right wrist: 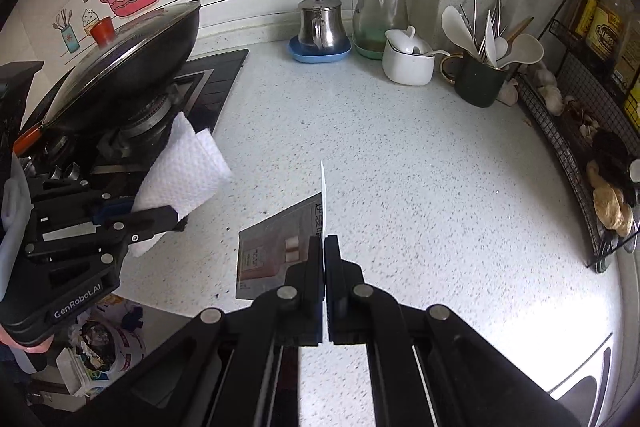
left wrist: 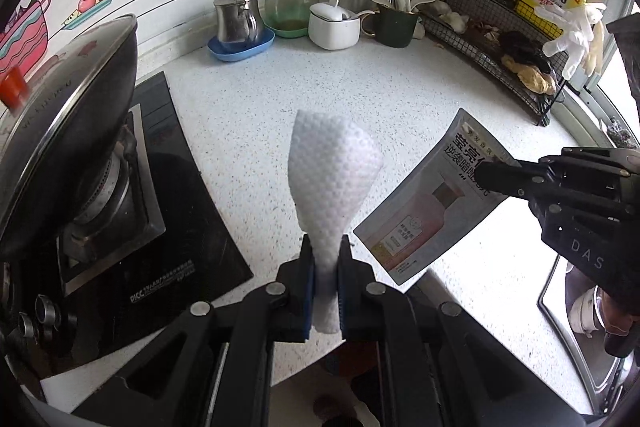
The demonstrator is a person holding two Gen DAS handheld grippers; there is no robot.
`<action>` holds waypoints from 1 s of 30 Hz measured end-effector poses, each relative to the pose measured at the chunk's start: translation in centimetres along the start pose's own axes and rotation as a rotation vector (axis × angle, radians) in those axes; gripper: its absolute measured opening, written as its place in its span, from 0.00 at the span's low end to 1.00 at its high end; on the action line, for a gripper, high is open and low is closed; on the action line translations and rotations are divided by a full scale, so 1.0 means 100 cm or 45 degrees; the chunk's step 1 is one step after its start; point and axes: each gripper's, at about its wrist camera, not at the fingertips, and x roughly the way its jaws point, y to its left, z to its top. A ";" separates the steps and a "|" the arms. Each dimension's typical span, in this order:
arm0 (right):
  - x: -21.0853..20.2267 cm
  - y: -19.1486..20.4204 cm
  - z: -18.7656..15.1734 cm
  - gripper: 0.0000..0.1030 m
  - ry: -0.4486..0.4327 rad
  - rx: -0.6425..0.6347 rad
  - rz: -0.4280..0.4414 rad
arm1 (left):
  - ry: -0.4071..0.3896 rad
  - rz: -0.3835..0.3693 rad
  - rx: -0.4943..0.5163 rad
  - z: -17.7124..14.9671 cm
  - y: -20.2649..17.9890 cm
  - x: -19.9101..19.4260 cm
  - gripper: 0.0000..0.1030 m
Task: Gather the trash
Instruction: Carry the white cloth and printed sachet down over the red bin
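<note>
Left gripper [left wrist: 326,251], bottom centre, pinches a white paper towel [left wrist: 334,175] rising above it; right gripper [right wrist: 323,247] clamps a flat printed packet [right wrist: 276,247] edge-on.

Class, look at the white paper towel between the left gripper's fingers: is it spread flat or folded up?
Folded up. The paper towel is pinched into a loose cone, fanning out above the left gripper.

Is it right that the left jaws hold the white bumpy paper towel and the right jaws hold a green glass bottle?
Not quite. The left gripper does pinch the white bumpy paper towel. The right gripper, though, is shut on a flat printed packet with a bottle pictured on it, not a glass bottle. The left wrist view shows both.
</note>
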 end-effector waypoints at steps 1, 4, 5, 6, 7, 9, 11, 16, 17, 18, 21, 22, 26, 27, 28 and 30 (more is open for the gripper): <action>-0.002 0.004 -0.004 0.01 0.003 0.005 -0.002 | 0.006 -0.008 0.002 -0.008 0.001 -0.004 0.08; -0.007 0.018 -0.018 0.01 0.016 0.019 0.000 | 0.024 -0.011 0.009 -0.030 0.002 -0.014 0.08; -0.008 0.022 -0.023 0.01 0.020 0.023 0.002 | 0.027 -0.010 0.011 -0.038 0.002 -0.017 0.08; -0.008 0.027 -0.027 0.01 0.028 0.027 0.006 | 0.032 -0.011 0.013 -0.046 0.003 -0.019 0.08; -0.008 0.032 -0.033 0.01 0.034 0.032 0.004 | 0.040 -0.013 0.015 -0.055 0.004 -0.022 0.08; -0.007 0.040 -0.043 0.01 0.049 0.045 0.002 | 0.058 -0.017 0.014 -0.073 0.005 -0.026 0.08; -0.006 0.049 -0.054 0.01 0.061 0.062 0.007 | 0.079 -0.027 0.018 -0.089 0.006 -0.028 0.08; -0.001 0.067 -0.082 0.01 0.103 0.108 0.022 | 0.122 -0.043 0.017 -0.127 0.010 -0.032 0.08; -0.001 0.070 -0.087 0.01 0.112 0.112 0.022 | 0.130 -0.044 0.015 -0.133 0.010 -0.032 0.08; 0.000 0.073 -0.092 0.01 0.120 0.118 0.021 | 0.139 -0.046 0.011 -0.140 0.011 -0.031 0.08; 0.006 0.079 -0.107 0.01 0.158 0.131 0.027 | 0.176 -0.057 0.005 -0.162 0.011 -0.025 0.08; 0.009 0.081 -0.112 0.01 0.174 0.133 0.031 | 0.189 -0.063 0.001 -0.169 0.011 -0.023 0.08; 0.024 0.087 -0.135 0.01 0.236 0.151 0.022 | 0.247 -0.087 -0.017 -0.195 0.011 -0.007 0.08; 0.029 0.087 -0.140 0.01 0.247 0.154 0.017 | 0.256 -0.097 -0.015 -0.201 0.010 -0.003 0.08; 0.034 0.087 -0.144 0.01 0.257 0.157 0.008 | 0.262 -0.107 -0.007 -0.207 0.009 0.002 0.08; 0.043 0.090 -0.155 0.01 0.279 0.166 -0.011 | 0.274 -0.111 0.032 -0.219 0.007 0.013 0.08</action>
